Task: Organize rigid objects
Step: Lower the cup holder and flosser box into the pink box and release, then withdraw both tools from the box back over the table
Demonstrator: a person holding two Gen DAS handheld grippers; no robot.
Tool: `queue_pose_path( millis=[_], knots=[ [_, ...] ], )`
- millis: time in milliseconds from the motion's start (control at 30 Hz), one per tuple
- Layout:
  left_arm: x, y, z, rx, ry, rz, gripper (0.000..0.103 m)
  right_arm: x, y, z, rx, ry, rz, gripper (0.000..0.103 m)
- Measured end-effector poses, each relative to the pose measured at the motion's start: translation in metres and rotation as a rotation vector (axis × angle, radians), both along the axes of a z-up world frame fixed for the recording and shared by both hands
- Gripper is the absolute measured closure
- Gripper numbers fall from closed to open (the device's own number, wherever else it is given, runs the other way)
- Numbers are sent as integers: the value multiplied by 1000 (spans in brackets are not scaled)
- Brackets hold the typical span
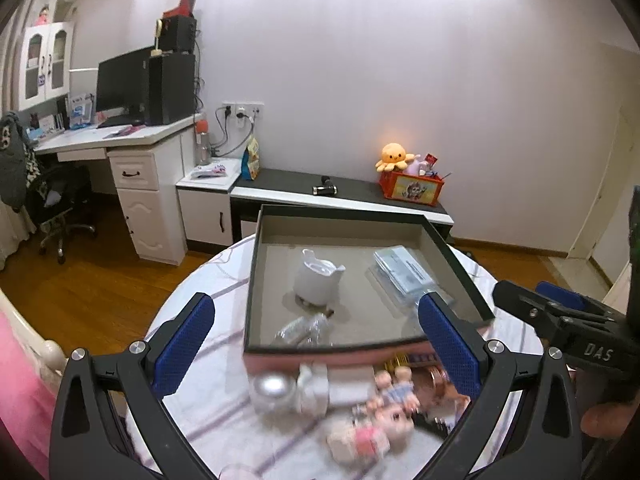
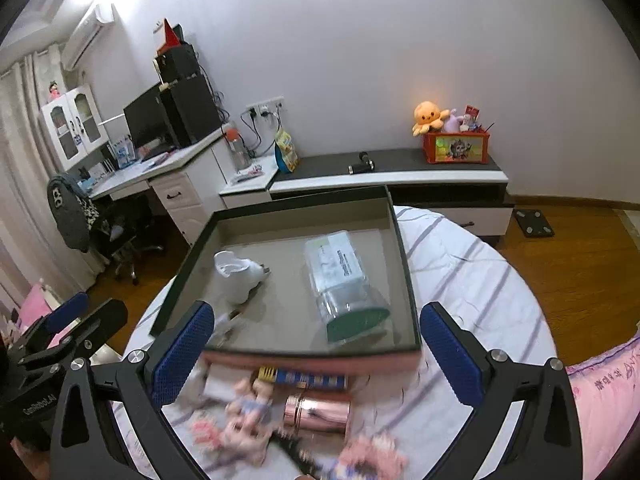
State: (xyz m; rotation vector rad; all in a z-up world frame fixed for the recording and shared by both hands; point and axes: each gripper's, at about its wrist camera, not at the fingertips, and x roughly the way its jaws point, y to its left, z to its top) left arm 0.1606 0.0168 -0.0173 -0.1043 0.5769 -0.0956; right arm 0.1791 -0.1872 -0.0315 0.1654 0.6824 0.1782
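Observation:
A dark-rimmed shallow box point(image 1: 456, 264) point(image 2: 402, 248) sits on a round table covered by a striped white cloth point(image 1: 208, 360) point(image 2: 472, 280). Inside lie a white cat-eared container point(image 1: 318, 282) point(image 2: 240, 276), a clear plastic packet point(image 1: 404, 272) point(image 2: 340, 276) and a small clear bottle point(image 1: 304, 328). In front of the box lie blurred small items: a silver-lidded jar point(image 1: 272, 392), little dolls point(image 1: 394, 384) point(image 2: 248, 400), a rose-gold cylinder point(image 2: 320, 412) and a blue-and-gold stick point(image 2: 304, 378). My left gripper point(image 1: 316, 356) and right gripper point(image 2: 316, 356) are both open and empty above these items.
The right gripper shows in the left wrist view point(image 1: 560, 316); the left gripper shows in the right wrist view point(image 2: 68, 336). Behind the table stand a low dark-topped cabinet point(image 1: 352, 194) point(image 2: 400, 168), a toy box point(image 1: 412, 190) and a desk point(image 1: 120, 136). Pink bedding point(image 2: 604, 400) lies at right.

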Motion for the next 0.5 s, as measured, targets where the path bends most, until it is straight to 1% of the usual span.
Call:
queue_pose_path(
  millis=[100, 300, 500],
  knots=[
    [-23, 1, 5, -6, -16, 8, 0, -26, -2, 7, 4, -32, -4, 0],
    [-63, 0, 11, -17, -38, 25, 0, -75, -3, 20, -13, -111, -50, 0],
    [-97, -4, 10, -13, -55, 34, 0, -119, -4, 23, -44, -163, -98, 0]
  ],
)
